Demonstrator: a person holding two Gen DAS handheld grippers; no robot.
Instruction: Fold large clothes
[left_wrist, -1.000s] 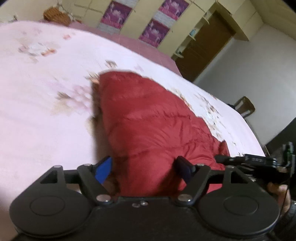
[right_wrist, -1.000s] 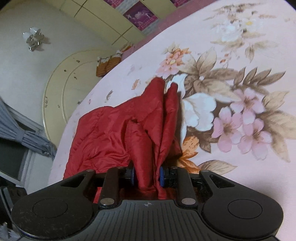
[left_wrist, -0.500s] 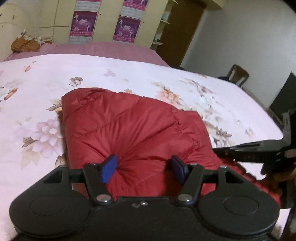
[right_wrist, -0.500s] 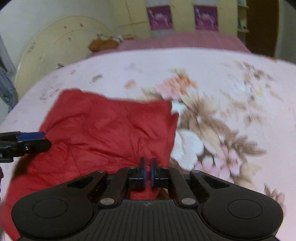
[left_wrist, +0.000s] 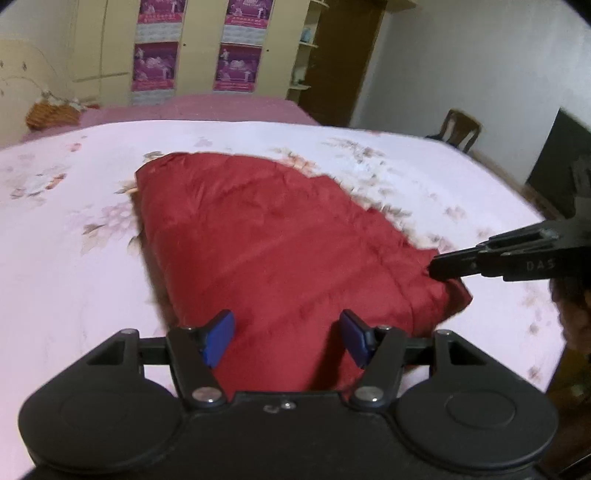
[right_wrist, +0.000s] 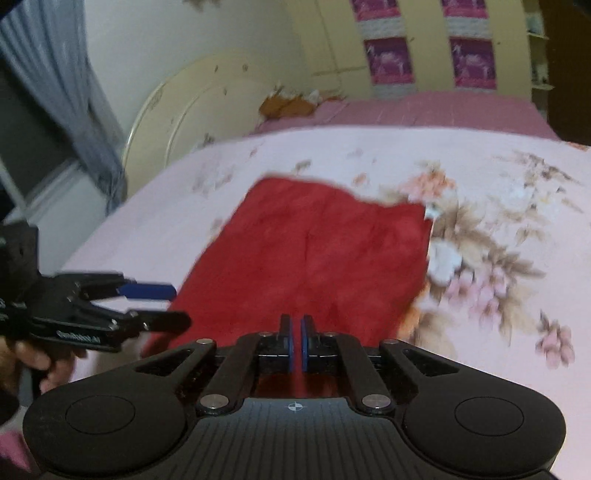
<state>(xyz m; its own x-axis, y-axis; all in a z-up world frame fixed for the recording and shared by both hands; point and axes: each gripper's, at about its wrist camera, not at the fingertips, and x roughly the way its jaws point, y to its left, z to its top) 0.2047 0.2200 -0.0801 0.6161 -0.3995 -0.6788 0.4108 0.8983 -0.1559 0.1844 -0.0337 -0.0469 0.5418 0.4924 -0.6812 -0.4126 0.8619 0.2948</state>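
OK, left wrist view first: red padded jacket (left_wrist: 280, 251) lies folded into a compact block at frame centre on the bed (left_wrist: 66, 266), flowered pink sheet all round it. Left gripper (left_wrist: 286, 338) sits at the bottom centre, jaws spread over the near edge of the jacket; blue pads flank the fabric, neither is clearly pressing it. Right gripper (left_wrist: 437, 267) comes in from the right edge, tips pressed together at the jacket's right corner; can't tell whether fabric is caught between them.

Right wrist view: right gripper (right_wrist: 295, 338) at the bottom centre, jaws pressed together, only a thin slit between the pads, nothing visibly in it. Jacket (right_wrist: 321, 254) fills the middle as a rough rectangle. Left gripper (right_wrist: 166, 306) enters from the left edge, spread.

Judgement: folding mostly done, bundle compact. Left: squaring edges, perhaps one more fold.
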